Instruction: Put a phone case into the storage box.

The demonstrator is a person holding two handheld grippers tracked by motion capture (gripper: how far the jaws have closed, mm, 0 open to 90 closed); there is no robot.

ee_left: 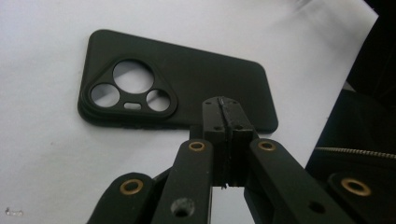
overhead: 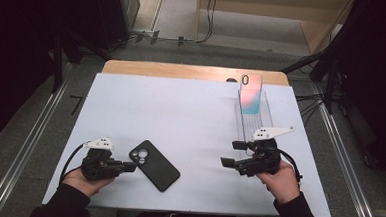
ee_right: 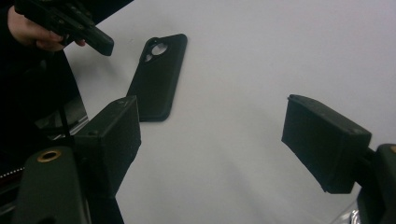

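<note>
While the left claw (ee_left: 225,108) is pressed shut and empty, black phone case (ee_left: 177,84) lying flat just beyond its tips.

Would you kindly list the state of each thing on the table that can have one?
Black case: lying flat, camera cutouts up, not gripped.
Pink-blue case: standing upright in the clear rack.
Clear rack: on the table, holding one case.
Left hand-held gripper: shut on nothing, its tips at the black case's edge.
Right hand-held gripper: open, empty, above bare table.
</note>
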